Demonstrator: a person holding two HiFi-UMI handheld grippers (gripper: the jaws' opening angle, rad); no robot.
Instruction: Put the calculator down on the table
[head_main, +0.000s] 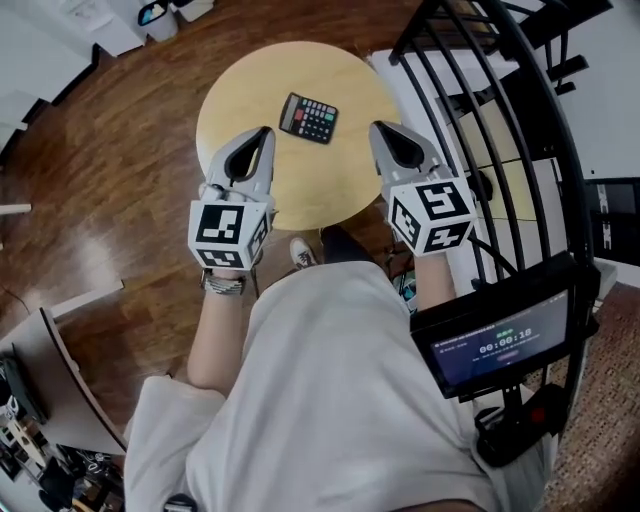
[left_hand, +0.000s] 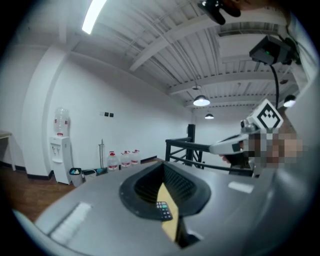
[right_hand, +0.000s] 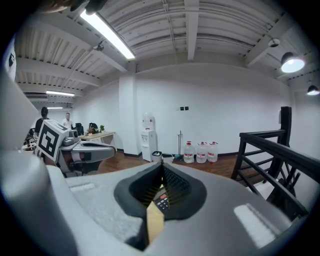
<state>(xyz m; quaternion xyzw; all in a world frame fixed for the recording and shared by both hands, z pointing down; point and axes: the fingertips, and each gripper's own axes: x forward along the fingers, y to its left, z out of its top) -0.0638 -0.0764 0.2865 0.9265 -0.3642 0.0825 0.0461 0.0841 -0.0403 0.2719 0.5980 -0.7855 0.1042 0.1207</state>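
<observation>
A black calculator (head_main: 308, 118) with coloured keys lies flat on the round wooden table (head_main: 240, 90), a little past its middle. My left gripper (head_main: 264, 133) hovers over the table's near left part, jaws shut and empty. Over the near right edge, my right gripper (head_main: 378, 128) is also shut with nothing in it. The calculator lies between the two tips and slightly beyond them, touched by neither. In the left gripper view the calculator (left_hand: 163, 210) shows through the slit below the shut jaws, as does the calculator (right_hand: 162, 201) in the right gripper view.
A black metal railing (head_main: 500, 120) curves along the right of the table. A tablet screen (head_main: 500, 345) hangs at my right hip. A shoe (head_main: 303, 252) shows under the table's near edge. A water cooler (left_hand: 60, 150) and water bottles (right_hand: 200, 150) stand by the far wall.
</observation>
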